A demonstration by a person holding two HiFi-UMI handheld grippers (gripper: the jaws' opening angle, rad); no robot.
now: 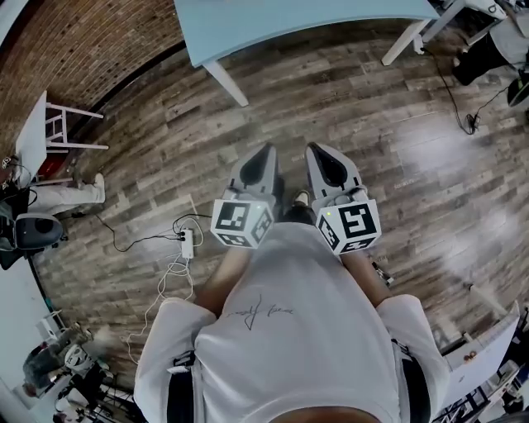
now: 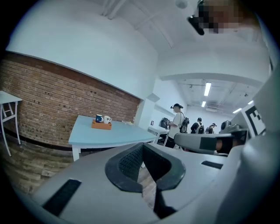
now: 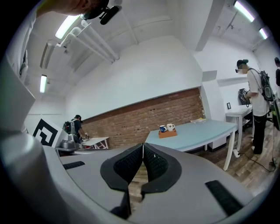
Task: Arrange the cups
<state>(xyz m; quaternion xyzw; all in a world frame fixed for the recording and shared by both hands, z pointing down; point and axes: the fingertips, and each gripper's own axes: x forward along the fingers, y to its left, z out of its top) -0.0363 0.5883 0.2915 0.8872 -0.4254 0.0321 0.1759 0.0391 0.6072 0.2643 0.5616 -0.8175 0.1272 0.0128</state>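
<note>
A dark blue cup (image 2: 99, 118) and a white cup (image 2: 107, 119) stand side by side on a small orange tray (image 2: 101, 125), far off on a light blue table (image 2: 109, 135). The right gripper view shows the same blue cup (image 3: 162, 128), white cup (image 3: 170, 127) and tray (image 3: 167, 134). In the head view both grippers are held close together in front of the person's chest, above the wooden floor and well short of the table (image 1: 273, 21). My left gripper (image 1: 266, 150) is shut and empty. My right gripper (image 1: 316, 149) is also shut, with nothing between its pads.
A power strip with cables (image 1: 187, 242) lies on the floor at the left. A white side table (image 1: 50, 132) stands by the brick wall. Other people (image 2: 179, 120) stand at desks beyond the blue table, one of them (image 3: 258, 96) at the right.
</note>
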